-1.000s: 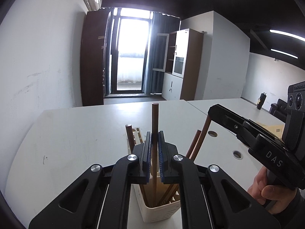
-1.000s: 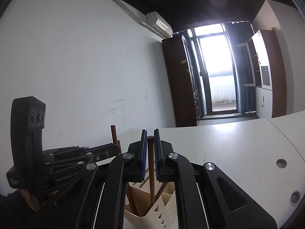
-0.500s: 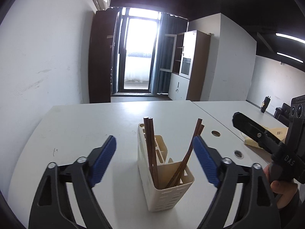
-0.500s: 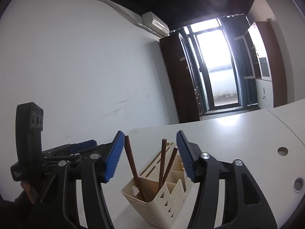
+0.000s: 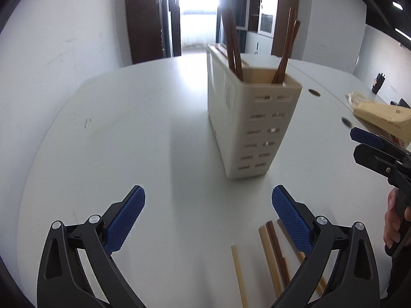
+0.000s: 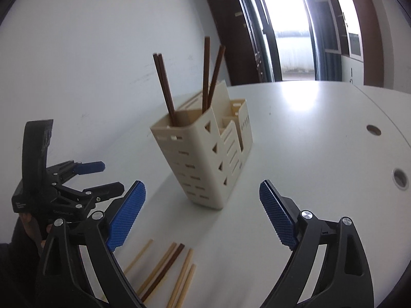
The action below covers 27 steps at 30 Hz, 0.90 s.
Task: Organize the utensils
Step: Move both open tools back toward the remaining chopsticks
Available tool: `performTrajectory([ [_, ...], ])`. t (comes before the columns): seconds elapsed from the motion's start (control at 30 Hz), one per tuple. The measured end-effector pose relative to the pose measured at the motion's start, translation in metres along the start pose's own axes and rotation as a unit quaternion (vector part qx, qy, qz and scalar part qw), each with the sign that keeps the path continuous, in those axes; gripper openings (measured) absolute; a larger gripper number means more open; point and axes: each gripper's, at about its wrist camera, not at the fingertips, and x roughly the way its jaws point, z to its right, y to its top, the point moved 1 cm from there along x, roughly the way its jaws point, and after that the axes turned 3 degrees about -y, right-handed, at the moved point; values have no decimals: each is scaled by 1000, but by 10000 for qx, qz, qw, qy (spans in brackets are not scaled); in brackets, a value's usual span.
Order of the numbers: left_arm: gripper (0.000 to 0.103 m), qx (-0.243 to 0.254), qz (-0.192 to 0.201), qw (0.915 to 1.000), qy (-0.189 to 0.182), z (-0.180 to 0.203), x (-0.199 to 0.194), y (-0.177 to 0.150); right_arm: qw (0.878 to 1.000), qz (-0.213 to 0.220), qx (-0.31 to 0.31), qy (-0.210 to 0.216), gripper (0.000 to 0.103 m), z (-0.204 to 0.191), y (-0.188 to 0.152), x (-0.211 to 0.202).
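A cream utensil holder (image 5: 246,118) (image 6: 205,154) stands on the white table (image 5: 128,141) with several dark brown chopsticks (image 5: 232,38) (image 6: 164,87) upright in its front compartment. Loose chopsticks (image 5: 272,254) (image 6: 164,269), mostly light wood with one dark, lie on the table in front of it. My left gripper (image 5: 208,218) hangs above the table short of the holder, jaws still opening wide, nothing between them. My right gripper (image 6: 203,215) is likewise opening and empty, just above the loose chopsticks. Each gripper shows at the edge of the other's view.
A brown paper package (image 5: 382,118) lies at the table's right side near round cable holes (image 6: 373,130). A white wall runs along the left. Cabinets and a bright doorway stand beyond the far table edge. A hand (image 5: 393,225) grips the right tool.
Both grippers were shut on a dark chopstick over the holder. They opened, the chopsticks dropped in, and both grippers sank and tilted down toward the table.
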Motion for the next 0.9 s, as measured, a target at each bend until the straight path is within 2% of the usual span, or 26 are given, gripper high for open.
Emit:
performTrajectory([
  [0.2,97,-70,-672,9977,-49,3,31,-39,9979,-634,38,-152,91,2,-42,19],
  [0.33,89,-127,-923,9956,-36,10,40,-60,9952,-901,-327,-203,90,-14,-58,29],
  [0.37,88,-136,-989,9950,-63,11,43,-63,9942,-963,-418,-212,87,-19,-61,31],
  [0.4,87,-134,-1045,9944,-63,12,44,-67,9929,-1054,-505,-235,77,-21,-66,35],
  [0.43,82,-124,-1090,9939,-66,13,47,-71,9914,-1139,-588,-269,62,-22,-71,40],
  [0.5,79,-94,-1149,9933,-86,14,50,-73,9896,-1242,-649,-321,51,-23,-79,46],
  [0.73,79,-26,-1202,9926,-176,17,56,-76,9866,-1418,-746,-296,47,-25,-88,53],
  [0.8,75,-16,-1266,9918,-191,17,60,-78,9855,-1460,-802,-321,44,-27,-91,55],
  [0.83,71,-27,-1290,9914,-198,15,61,-80,9845,-1495,-847,-354,39,-27,-93,57],
  [0.9,70,26,-1256,9919,-157,16,61,-80,9831,-1558,-888,-356,37,-26,-97,64],
])
